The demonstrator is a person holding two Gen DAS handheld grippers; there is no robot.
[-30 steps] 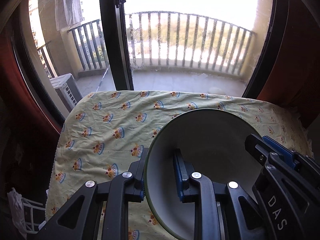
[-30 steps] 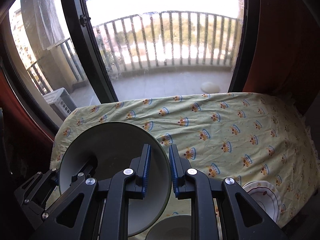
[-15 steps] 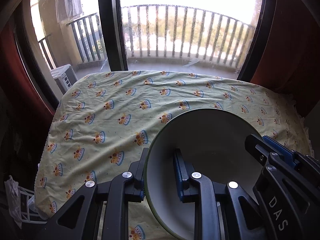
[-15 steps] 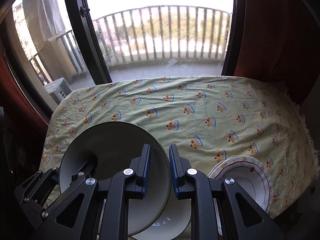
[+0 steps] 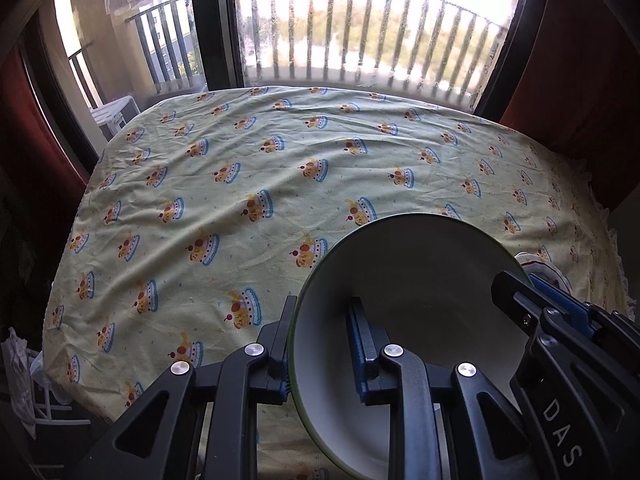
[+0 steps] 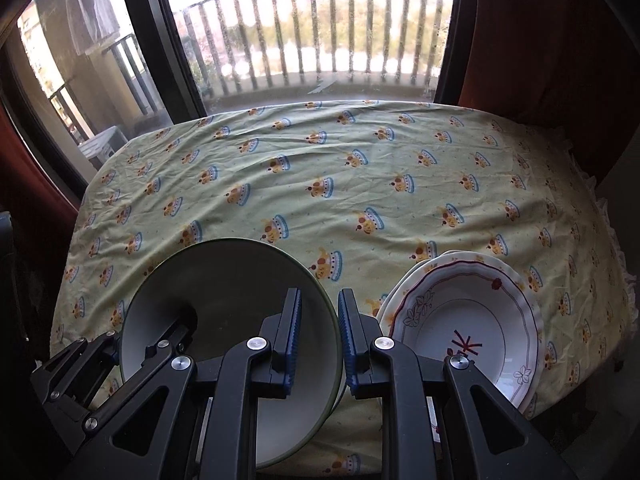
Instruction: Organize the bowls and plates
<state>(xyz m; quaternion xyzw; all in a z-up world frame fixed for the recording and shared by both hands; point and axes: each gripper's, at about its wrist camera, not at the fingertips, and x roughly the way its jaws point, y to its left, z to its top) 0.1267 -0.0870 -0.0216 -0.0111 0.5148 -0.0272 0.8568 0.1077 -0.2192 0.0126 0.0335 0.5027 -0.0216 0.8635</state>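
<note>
Bowl (image 5: 404,320), pale inside with a green rim, held tilted on edge above a table covered by a yellow cloth (image 5: 248,184) printed with small crowned cartoon figures. In the left wrist view, the left gripper (image 5: 320,344) clamps the bowl's left rim: one finger sits outside the wall, the other, with a blue pad, lies inside the bowl. The bowl's open side faces the camera. The right gripper (image 5: 560,320) enters from the lower right, its black frame marked "DAS", and meets the opposite rim.

In the right wrist view, the same bowl (image 6: 224,300) is at lower left, with the left gripper (image 6: 176,332) reaching into it from the far side. The right gripper (image 6: 318,336) straddles the bowl's right rim, its blue-padded fingers narrow with the rim passing between them; whether the pads actually press the rim cannot be told.

Just right of the bowl, plates (image 6: 468,320) lie stacked on the cloth near the table's front right corner. The top one is white with a scalloped edge, a dark red line, leaf outlines and a red mark in the middle. A second rim shows beneath it on the left side.

Behind the table is a large window (image 6: 320,32) with a dark frame, looking onto a balcony railing. Red curtains (image 6: 540,40) hang at the sides.
</note>
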